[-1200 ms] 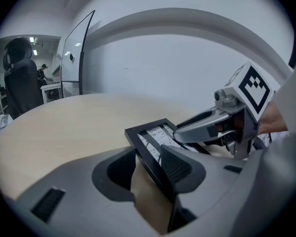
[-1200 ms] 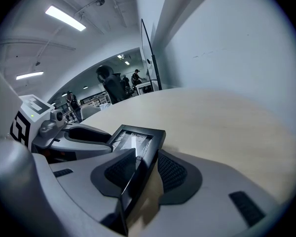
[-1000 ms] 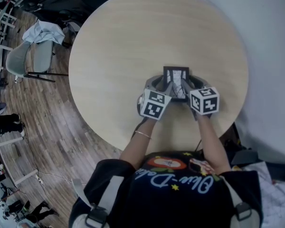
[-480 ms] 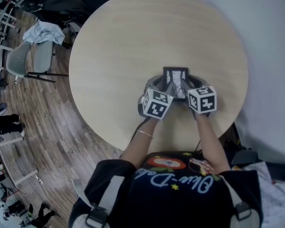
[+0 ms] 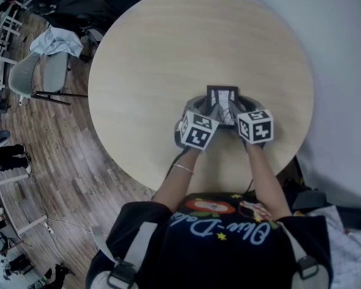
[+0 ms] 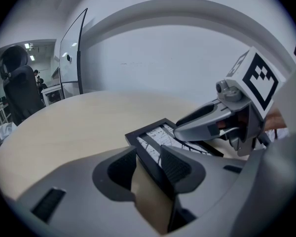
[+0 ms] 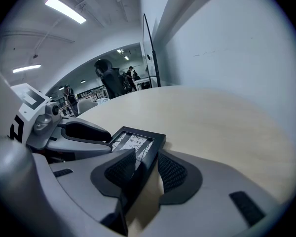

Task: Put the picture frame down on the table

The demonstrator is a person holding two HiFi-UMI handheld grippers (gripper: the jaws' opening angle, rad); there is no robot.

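The black picture frame (image 5: 222, 101) with a black-and-white print lies on the round pale wood table (image 5: 168, 53), near its front edge. My left gripper (image 5: 206, 108) straddles the frame's left side and my right gripper (image 5: 239, 108) its right side. In the left gripper view the frame (image 6: 158, 135) runs between the jaws of my left gripper (image 6: 148, 164); a strip of table shows beside it, so the gripper is open. In the right gripper view the frame (image 7: 133, 142) sits likewise in my right gripper (image 7: 140, 169), also open.
Grey chairs (image 5: 36, 71) with a cloth draped over one stand on the wooden floor left of the table. A glass partition (image 6: 71, 53) rises behind the table. A white wall runs along the right side. People stand far off at the left.
Both grippers' marker cubes have shifted slightly towards each other. The frame has stayed where it was on the table.
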